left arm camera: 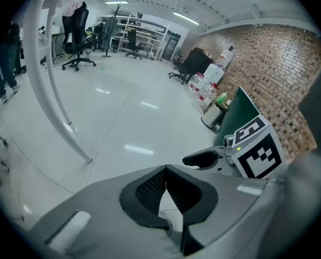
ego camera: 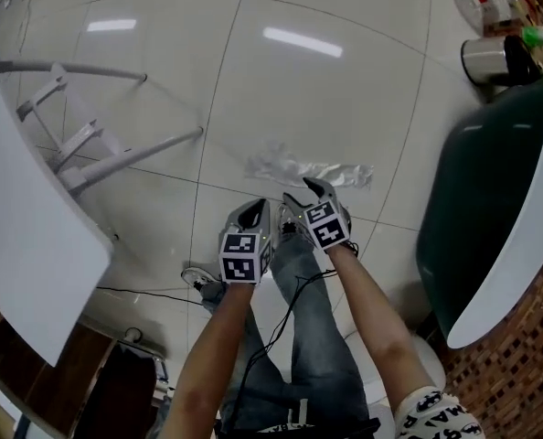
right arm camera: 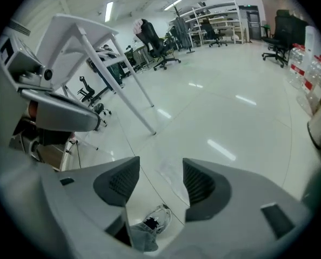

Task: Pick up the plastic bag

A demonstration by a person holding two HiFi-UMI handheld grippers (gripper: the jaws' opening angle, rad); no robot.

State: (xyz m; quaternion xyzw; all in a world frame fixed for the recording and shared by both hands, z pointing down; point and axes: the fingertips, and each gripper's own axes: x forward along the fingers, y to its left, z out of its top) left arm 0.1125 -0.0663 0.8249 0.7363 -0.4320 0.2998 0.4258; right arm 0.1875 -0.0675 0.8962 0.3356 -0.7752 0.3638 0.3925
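Plastic bag (ego camera: 310,168) lies flat on the floor (ego camera: 345,90), just beyond both grippers. The right gripper (ego camera: 306,197) points down at it with jaws wide, ready to grab (my guess). The left gripper (ego camera: 253,210), just left of it, has its jaws together, empty.

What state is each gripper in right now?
Left gripper: closed, empty.
Right gripper: open, empty; the crumpled clear plastic bag is not yet gripped.
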